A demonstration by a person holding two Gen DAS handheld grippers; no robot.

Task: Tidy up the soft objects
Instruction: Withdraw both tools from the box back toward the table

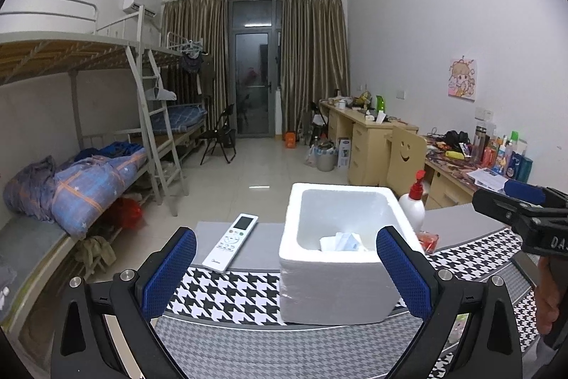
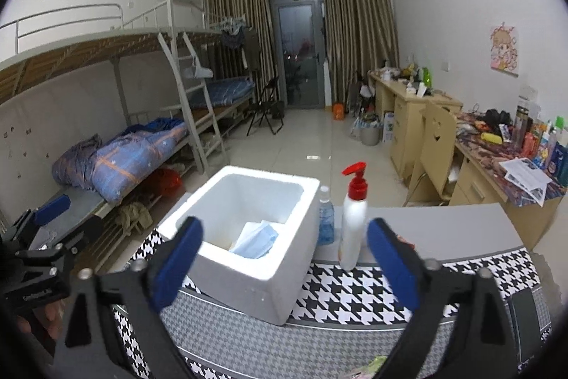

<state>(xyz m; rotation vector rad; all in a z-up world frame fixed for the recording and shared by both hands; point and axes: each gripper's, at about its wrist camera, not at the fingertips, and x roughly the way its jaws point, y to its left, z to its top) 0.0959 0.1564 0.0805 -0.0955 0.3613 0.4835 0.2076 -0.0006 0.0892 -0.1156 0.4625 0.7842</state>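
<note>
Remote (image 1: pixel 230 243) lies left on the checked cloth (image 1: pixel 230 293), near the foam box (image 1: pixel 319 286). Left gripper (image 1: pixel 285 269) hovers spread wide and empty before that box, which holds masks (image 2: pixel 257 238). A pump bottle (image 2: pixel 353 226) stands just right. Right gripper (image 2: pixel 284 263) gapes too, holding nothing.

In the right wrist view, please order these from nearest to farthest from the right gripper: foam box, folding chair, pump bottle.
From the right gripper:
1. Foam box, just ahead, left.
2. Pump bottle, just behind, right.
3. Folding chair, far across the room, by the door.
</note>
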